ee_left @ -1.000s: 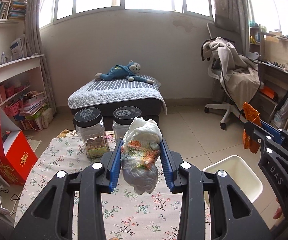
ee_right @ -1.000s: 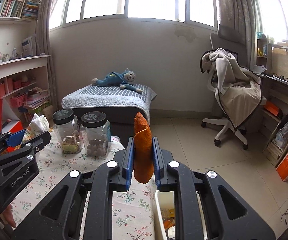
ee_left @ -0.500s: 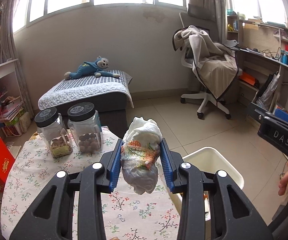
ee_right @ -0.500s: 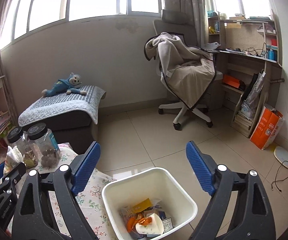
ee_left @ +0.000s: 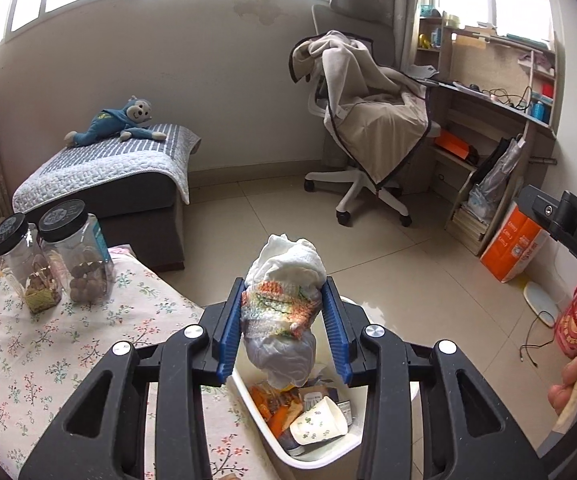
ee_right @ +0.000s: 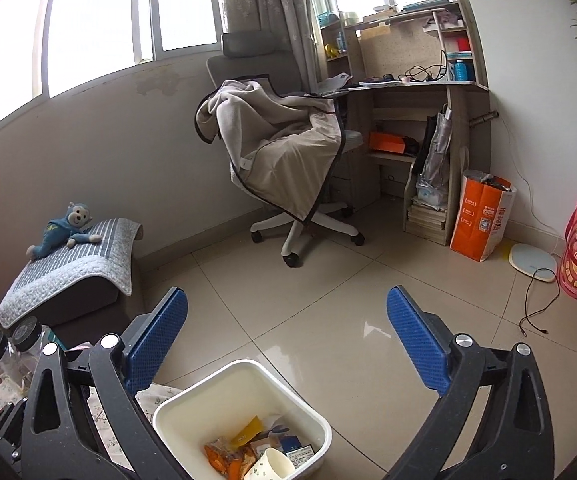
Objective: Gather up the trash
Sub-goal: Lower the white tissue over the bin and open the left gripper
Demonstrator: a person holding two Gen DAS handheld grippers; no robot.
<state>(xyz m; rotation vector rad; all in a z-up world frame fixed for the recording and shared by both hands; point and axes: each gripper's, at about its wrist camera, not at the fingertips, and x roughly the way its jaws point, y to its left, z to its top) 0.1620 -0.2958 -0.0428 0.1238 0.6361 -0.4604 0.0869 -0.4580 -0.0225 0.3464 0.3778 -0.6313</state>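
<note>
The left gripper (ee_left: 284, 328) is clenching a crumpled plastic wrapper (ee_left: 282, 320) directly above the white bin (ee_right: 176, 408), which stands beside the table's edge. The right gripper (ee_right: 286, 340) is hanging spread and empty. Judging by this, release comes next: opening the fingers squarely over the bin.

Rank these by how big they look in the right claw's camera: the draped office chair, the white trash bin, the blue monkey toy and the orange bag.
1. Office chair
2. White trash bin, though its nearness to the lens flatters it
3. Orange bag
4. Blue monkey toy
</note>
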